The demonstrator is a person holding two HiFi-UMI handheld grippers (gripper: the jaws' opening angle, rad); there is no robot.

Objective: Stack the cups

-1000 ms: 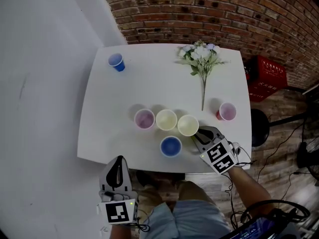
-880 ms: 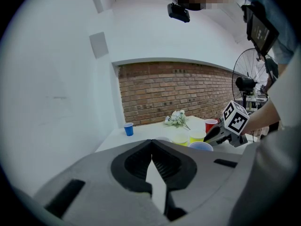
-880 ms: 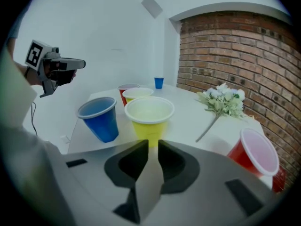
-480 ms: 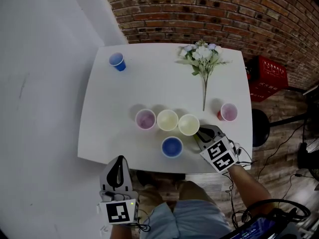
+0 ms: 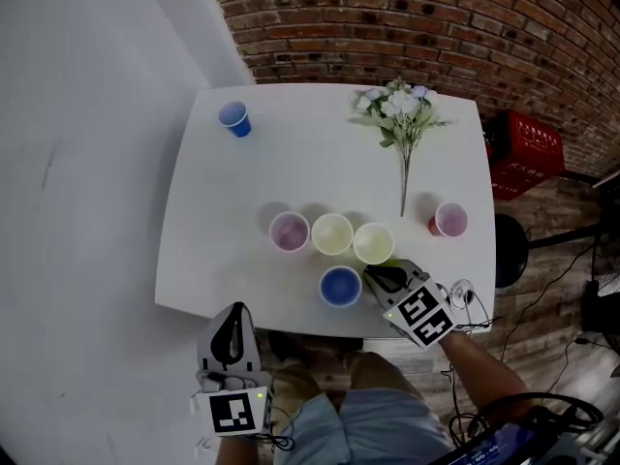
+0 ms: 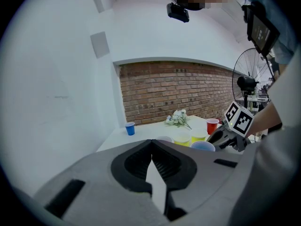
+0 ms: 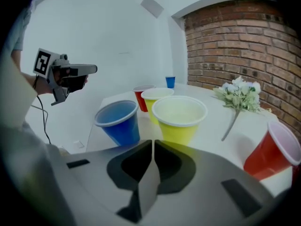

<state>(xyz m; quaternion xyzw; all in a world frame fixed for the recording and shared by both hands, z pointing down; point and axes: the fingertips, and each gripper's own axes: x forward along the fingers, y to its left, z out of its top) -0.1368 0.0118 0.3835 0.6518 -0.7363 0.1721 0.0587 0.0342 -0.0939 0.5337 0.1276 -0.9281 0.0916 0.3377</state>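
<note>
No cup is nested yet; all six are left to stack. At the table's 6 o'clock edge: red cup, yellow cup, second yellow, blue cup. Small blue stands at 11, second red at 4. The right tongs, at 5 beside the second yellow, are closing on nothing. The left tongs are together, empty.

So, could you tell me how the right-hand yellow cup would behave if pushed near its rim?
Probably light: the yellow cup looks empty and thin-walled, so it may slide. Standing upright on a narrower base, it could tip.
</note>
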